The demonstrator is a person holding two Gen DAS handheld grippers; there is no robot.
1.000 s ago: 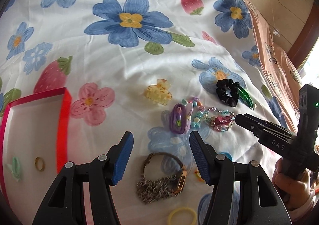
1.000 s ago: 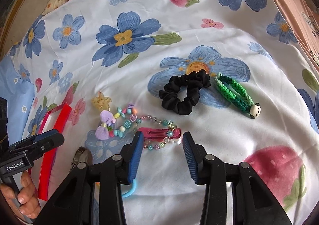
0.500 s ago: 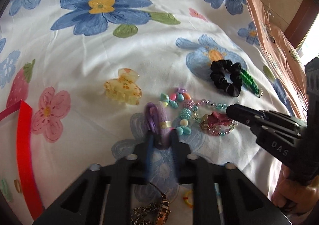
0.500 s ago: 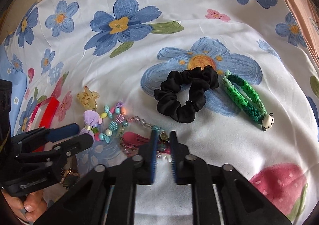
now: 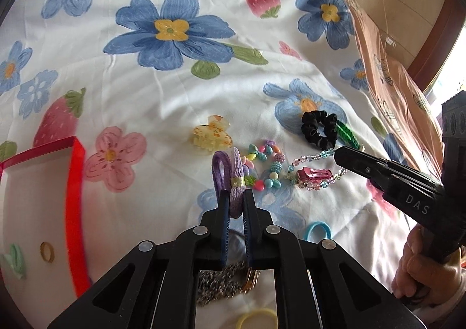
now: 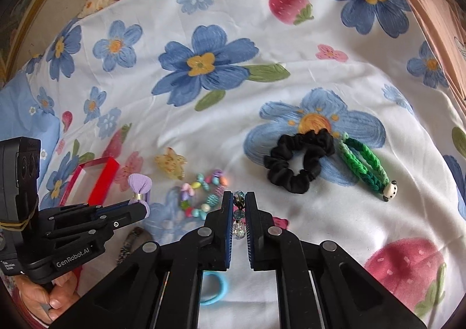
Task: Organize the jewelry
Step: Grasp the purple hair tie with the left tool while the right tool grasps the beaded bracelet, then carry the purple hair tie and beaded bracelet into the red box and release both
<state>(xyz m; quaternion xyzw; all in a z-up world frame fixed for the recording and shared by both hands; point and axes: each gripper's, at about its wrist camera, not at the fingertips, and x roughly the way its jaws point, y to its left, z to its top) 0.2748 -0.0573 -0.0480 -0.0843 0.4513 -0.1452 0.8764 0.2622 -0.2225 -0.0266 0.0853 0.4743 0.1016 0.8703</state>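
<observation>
Both tongs newly clamped: left (image 5: 235, 203) on purple hair tie (image 5: 230, 174), right (image 6: 238, 206) on beaded bracelet (image 6: 239, 215).

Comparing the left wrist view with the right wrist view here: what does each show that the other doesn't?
Only the left wrist view shows the gold ring inside the red tray, the yellow hair tie and the pink hair clip. Only the right wrist view shows the panda charm on the green braided band. Both show the black scrunchie, the left tool shut on the purple hair tie, and the right tool shut on the beaded bracelet.
</observation>
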